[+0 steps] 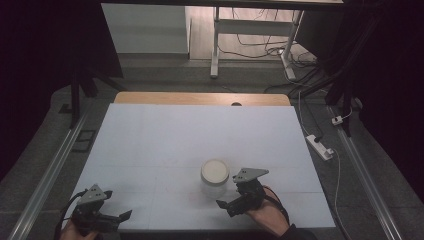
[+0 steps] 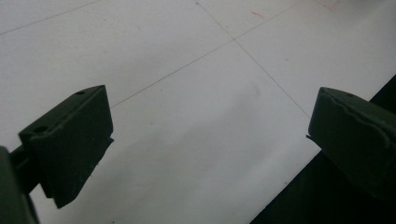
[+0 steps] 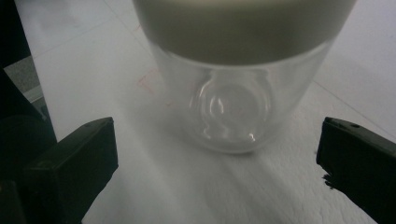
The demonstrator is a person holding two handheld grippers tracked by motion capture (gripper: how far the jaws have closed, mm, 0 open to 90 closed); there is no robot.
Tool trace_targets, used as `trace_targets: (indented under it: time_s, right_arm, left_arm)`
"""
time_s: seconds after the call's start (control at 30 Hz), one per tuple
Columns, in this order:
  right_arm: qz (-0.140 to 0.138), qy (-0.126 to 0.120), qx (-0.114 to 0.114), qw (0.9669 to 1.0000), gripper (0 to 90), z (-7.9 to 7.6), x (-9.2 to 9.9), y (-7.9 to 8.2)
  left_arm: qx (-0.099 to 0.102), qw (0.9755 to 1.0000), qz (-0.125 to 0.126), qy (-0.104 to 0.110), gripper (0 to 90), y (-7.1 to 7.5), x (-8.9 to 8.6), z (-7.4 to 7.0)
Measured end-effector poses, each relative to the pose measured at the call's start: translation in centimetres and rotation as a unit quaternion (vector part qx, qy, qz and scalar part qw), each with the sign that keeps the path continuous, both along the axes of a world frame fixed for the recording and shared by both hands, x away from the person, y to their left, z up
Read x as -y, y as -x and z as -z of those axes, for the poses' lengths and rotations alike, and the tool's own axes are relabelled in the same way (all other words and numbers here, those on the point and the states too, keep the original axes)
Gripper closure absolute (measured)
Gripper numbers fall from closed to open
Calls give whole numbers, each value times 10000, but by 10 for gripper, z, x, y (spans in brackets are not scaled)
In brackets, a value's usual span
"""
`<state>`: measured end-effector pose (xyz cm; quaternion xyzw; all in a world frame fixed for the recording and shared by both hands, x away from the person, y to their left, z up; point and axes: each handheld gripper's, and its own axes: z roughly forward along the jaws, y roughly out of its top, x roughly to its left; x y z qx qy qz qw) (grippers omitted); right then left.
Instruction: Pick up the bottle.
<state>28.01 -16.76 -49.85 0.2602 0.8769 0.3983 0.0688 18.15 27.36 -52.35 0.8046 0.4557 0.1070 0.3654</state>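
A clear glass jar (image 1: 214, 184) with a cream lid (image 1: 215, 171) stands upright on the white table sheet (image 1: 165, 140), near the front centre. My right gripper (image 1: 228, 207) is just right of it and in front, open and pointing at it. In the right gripper view the jar (image 3: 233, 107) stands close ahead between the lines of the two jaws, apart from both, under its lid (image 3: 243, 28). My left gripper (image 1: 121, 217) rests low at the front left corner, open. Between its jaws in the left gripper view (image 2: 212, 100) lies bare sheet.
The table's front edge (image 1: 200, 230) runs right under both hands. A wooden strip (image 1: 200, 98) borders the far side. On the floor to the right lie a power strip (image 1: 320, 146) and cables. Metal rails (image 1: 50, 175) flank the table.
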Motion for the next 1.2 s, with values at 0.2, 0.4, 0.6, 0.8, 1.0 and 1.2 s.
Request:
trace_targets:
  time_s: [0.2, 0.4, 0.6, 0.8, 1.0, 1.2]
  right_arm:
    - [-82, -28, 26, 10000, 0, 0, -10, -7]
    - [-48, -25, 141, 9999, 0, 2, -21, -16]
    - [-55, -13, 152, 9999, 0, 6, -29, -23]
    - [-44, 17, 140, 9999, 0, 10, -35, -29]
    - [-24, -32, 168, 9999, 1, 11, -39, -31]
    - [17, -29, 223, 9997, 44, 8, -38, -31]
  left_arm:
    - [-2, 10000, 11, 0, 11, 0, 0, 0]
    - [-2, 10000, 15, -11, 11, 0, 0, 0]
    - [-18, 10000, 39, -31, 11, 0, 1, 0]
    - [-20, 10000, 47, -41, 11, 0, 1, 0]
    - [-22, 10000, 60, -59, 11, 0, 2, 0]
    - [-26, 9999, 76, -79, 11, 0, 2, 0]
